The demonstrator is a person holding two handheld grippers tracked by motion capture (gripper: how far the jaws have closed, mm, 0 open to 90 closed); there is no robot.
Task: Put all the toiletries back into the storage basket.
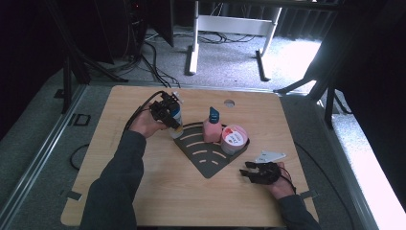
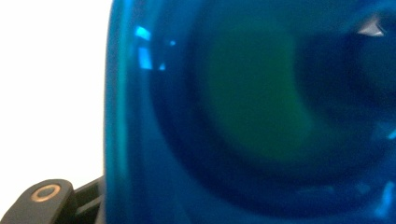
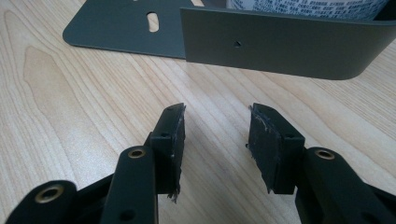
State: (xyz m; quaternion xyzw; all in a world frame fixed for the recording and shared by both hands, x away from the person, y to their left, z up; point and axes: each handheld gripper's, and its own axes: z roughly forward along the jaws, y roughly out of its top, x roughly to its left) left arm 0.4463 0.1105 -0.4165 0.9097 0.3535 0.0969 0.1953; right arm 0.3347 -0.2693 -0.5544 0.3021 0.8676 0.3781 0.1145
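A blue-and-white bottle (image 1: 176,125) stands upright at the left edge of the dark grey fan-shaped tray (image 1: 207,163). My left gripper (image 1: 168,114) is shut on its upper part from the left side. In the left gripper view the bottle's blue surface (image 2: 243,116) sits blurred right against the camera, with one black finger (image 2: 46,198) at the bottom left. My right gripper (image 1: 246,170) rests low over the table just right of the tray, open. Its pads (image 3: 170,140) stand apart over bare wood with nothing between them, and the right gripper (image 3: 215,114) points at the tray's upright wall (image 3: 280,46).
On the tray stand a pink bottle with a blue cap (image 1: 212,127) and a pink tub with a red-and-white lid (image 1: 233,139); the tub's printed side (image 3: 303,4) peeks over the wall. A round hole (image 1: 229,102) is in the tabletop behind them. Cables and table legs lie on the floor beyond.
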